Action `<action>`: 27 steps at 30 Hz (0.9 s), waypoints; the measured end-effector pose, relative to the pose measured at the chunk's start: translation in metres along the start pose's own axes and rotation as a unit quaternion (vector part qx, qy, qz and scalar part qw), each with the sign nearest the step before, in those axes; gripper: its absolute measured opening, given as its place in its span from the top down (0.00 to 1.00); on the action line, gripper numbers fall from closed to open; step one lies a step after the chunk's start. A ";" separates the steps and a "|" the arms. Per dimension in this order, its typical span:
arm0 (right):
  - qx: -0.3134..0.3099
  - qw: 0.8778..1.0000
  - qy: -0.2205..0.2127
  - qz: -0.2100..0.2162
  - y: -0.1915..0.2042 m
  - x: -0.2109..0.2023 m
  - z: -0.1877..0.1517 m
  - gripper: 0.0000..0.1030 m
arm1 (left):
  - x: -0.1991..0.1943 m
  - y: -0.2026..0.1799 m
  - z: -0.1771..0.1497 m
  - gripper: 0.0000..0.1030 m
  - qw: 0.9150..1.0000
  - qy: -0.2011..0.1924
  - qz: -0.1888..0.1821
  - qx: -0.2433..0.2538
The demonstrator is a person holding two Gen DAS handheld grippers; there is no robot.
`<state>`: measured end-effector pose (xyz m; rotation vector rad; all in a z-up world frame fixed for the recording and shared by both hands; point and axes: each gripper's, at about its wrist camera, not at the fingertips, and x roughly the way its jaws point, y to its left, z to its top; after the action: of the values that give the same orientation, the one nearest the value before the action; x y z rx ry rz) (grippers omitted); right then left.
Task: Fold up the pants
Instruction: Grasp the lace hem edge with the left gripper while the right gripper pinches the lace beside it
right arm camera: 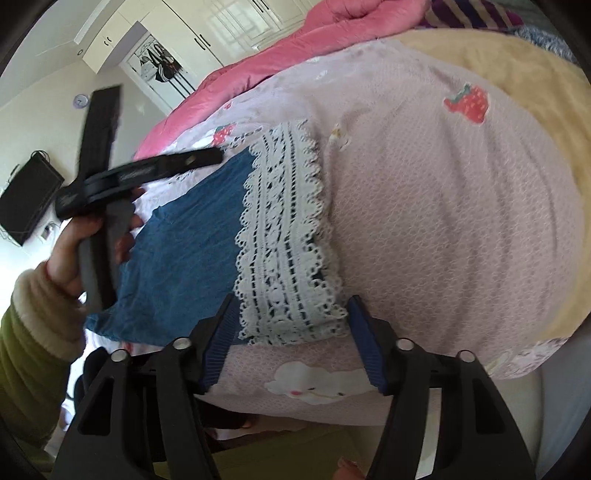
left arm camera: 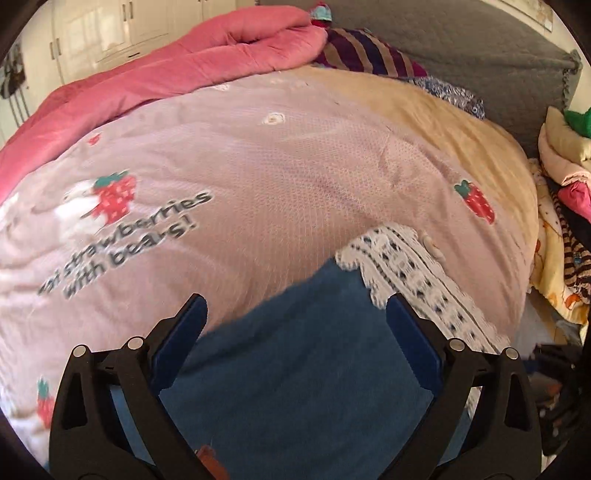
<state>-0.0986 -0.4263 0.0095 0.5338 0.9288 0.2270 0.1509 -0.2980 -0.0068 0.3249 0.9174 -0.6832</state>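
Blue denim pants [right arm camera: 192, 236] with a white lace hem [right arm camera: 284, 240] lie folded flat on a pink strawberry-print quilt [right arm camera: 443, 206]. My right gripper [right arm camera: 291, 314] is open, its jaws spread on either side of the lace hem's near end, holding nothing. My left gripper [left arm camera: 295, 310] is open above the blue fabric [left arm camera: 295, 369], with the lace hem [left arm camera: 406, 266] just beyond its right finger. In the right wrist view the left gripper [right arm camera: 207, 157] hovers over the far edge of the pants, held by a hand.
A pink duvet [left arm camera: 166, 70] is bunched along the bed's far side. A striped cloth [left arm camera: 365, 51] and grey headboard [left arm camera: 480, 48] lie beyond. A pile of clothes [left arm camera: 565, 206] sits at the right. White wardrobes [right arm camera: 221, 26] stand behind the bed.
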 end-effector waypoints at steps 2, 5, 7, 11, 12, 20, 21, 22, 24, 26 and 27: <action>-0.009 1.000 -0.002 -0.006 0.003 0.001 0.000 0.69 | 0.012 -0.002 0.009 0.11 1.000 0.007 -0.014 0.004; -0.012 1.000 -0.016 0.016 0.009 -0.006 0.000 0.71 | 0.029 -0.007 0.017 0.11 0.999 0.024 -0.020 0.016; -0.024 0.999 -0.021 0.016 0.013 -0.008 0.000 0.68 | 0.039 -0.010 0.019 0.12 0.998 0.034 -0.032 0.029; 0.006 0.999 -0.011 0.029 0.007 0.000 0.004 0.57 | 0.057 -0.017 0.021 0.17 0.995 0.056 -0.073 0.041; 0.010 0.999 -0.009 0.030 0.006 0.002 0.005 0.57 | 0.059 -0.018 0.021 0.23 0.994 0.062 -0.083 0.043; 0.022 0.999 -0.008 0.027 0.010 0.012 0.011 0.74 | 0.052 -0.037 0.015 0.78 0.987 0.067 -0.125 0.078; 0.019 0.999 -0.013 0.027 0.009 0.007 0.012 0.75 | 0.051 -0.037 0.015 0.82 0.987 0.064 -0.127 0.080; 0.011 0.999 -0.022 0.027 0.013 0.003 0.013 0.75 | 0.050 -0.035 0.015 0.84 0.986 0.062 -0.132 0.078; -0.002 0.999 -0.035 0.029 0.019 -0.003 0.015 0.76 | 0.046 -0.028 0.015 0.88 0.985 0.050 -0.147 0.069; -0.021 0.998 -0.047 0.029 0.028 -0.010 0.018 0.76 | 0.039 -0.021 0.015 0.88 0.984 0.036 -0.162 0.057; -0.030 0.998 -0.052 0.030 0.033 -0.012 0.019 0.76 | 0.034 -0.017 0.015 0.89 0.984 0.028 -0.170 0.051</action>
<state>-0.0892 -0.4098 0.0448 0.5136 0.8034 0.2774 0.1629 -0.3324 -0.0258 0.2812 1.0045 -1.0415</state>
